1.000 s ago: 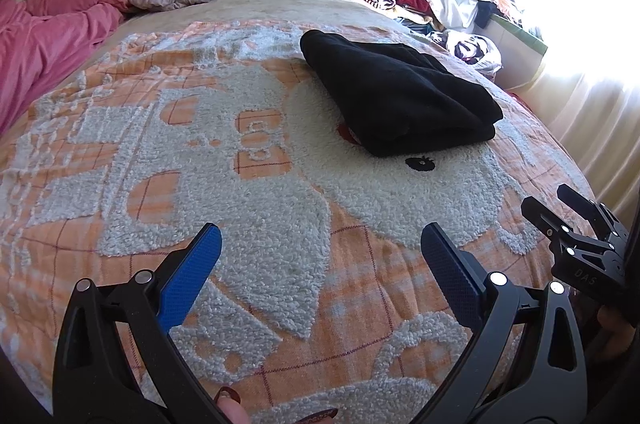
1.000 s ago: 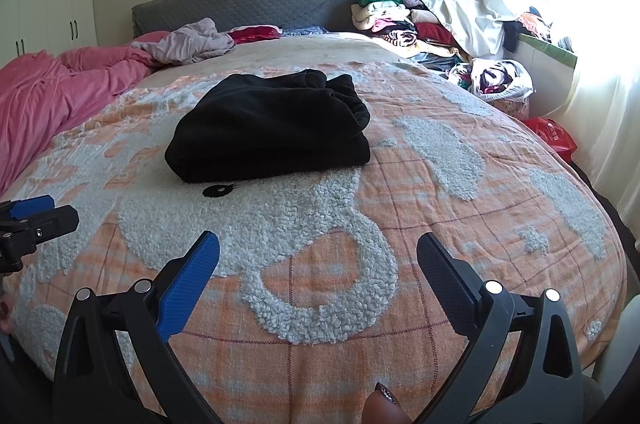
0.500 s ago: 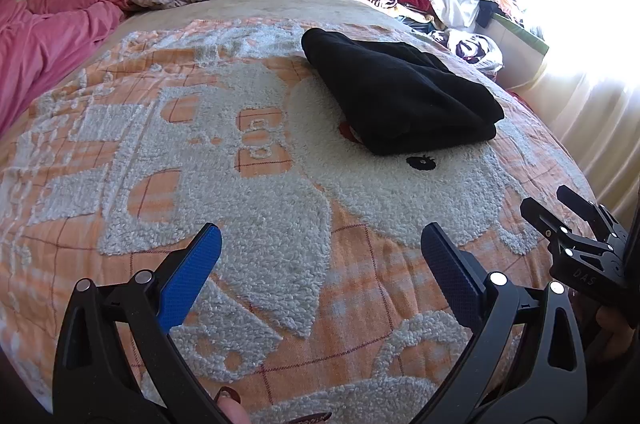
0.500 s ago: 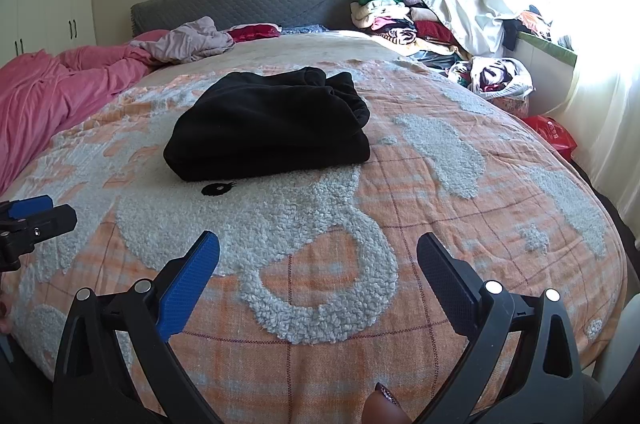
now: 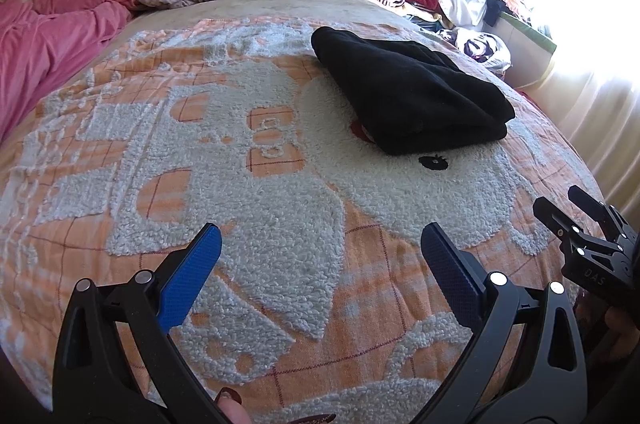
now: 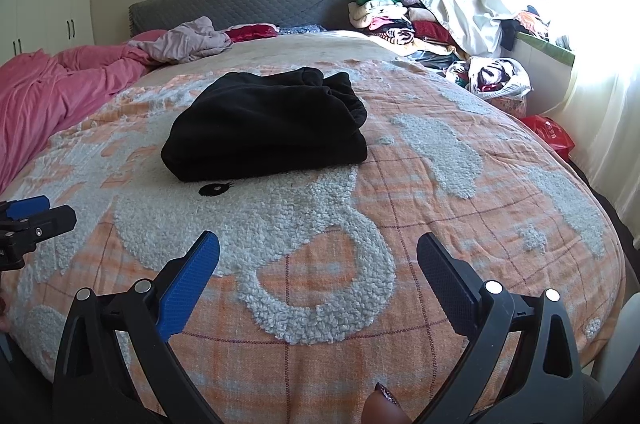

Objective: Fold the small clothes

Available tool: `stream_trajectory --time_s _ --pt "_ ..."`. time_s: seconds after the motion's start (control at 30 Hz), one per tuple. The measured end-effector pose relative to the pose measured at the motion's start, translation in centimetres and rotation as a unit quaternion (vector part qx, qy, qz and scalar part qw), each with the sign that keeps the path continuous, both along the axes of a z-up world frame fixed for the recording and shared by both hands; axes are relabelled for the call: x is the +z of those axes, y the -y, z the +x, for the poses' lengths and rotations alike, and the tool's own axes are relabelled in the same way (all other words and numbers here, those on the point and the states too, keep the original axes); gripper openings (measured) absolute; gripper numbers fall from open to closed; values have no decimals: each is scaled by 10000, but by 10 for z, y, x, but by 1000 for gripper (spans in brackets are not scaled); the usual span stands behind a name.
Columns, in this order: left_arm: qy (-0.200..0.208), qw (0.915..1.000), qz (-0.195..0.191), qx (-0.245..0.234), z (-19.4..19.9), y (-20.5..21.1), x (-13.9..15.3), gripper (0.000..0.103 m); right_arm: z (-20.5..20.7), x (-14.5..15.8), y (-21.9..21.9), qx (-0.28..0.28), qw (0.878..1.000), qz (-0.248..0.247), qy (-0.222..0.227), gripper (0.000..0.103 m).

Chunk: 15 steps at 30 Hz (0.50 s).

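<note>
Folded black garment [image 5: 412, 100] lies on the bed; both grippers hover empty at the near edge.

The garment rests folded on the orange-and-white fleecy blanket [image 5: 240, 184], toward the far middle of the bed, just beyond a small black embroidered mark. The left gripper [image 5: 320, 264] has its jaws spread wide, holding nothing, blue pads above the blanket's near part. The right gripper [image 6: 318, 264] likewise has its jaws wide apart and empty, well apart from the garment. A pink duvet [image 6: 52, 88] is bunched along the left side, a grey headboard [image 6: 248, 0] stands at the far end, and a pile of mixed clothes [image 6: 392, 20] sits far right beside the curtain.
</note>
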<state>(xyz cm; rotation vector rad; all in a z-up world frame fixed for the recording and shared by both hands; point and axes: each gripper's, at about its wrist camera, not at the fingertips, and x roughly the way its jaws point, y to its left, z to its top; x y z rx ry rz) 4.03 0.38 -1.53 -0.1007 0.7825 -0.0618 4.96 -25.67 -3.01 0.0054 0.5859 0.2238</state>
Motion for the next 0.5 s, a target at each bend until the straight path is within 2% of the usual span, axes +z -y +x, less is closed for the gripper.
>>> stream_trajectory --time_s 0.17,0.3,0.43,0.5 --pt "19 9999 -141 -32 1 -4 2 94 -4 8 16 -296 9995 127 68 98" --pt "53 9998 -185 112 1 -17 7 94 -12 28 54 -930 9950 278 213 98" --pt "119 9985 -139 509 0 -47 13 94 -34 53 124 -1718 9828 479 472 98" --pt "53 9956 -121 924 2 -78 16 94 -46 57 163 -2179 9737 398 532 98"
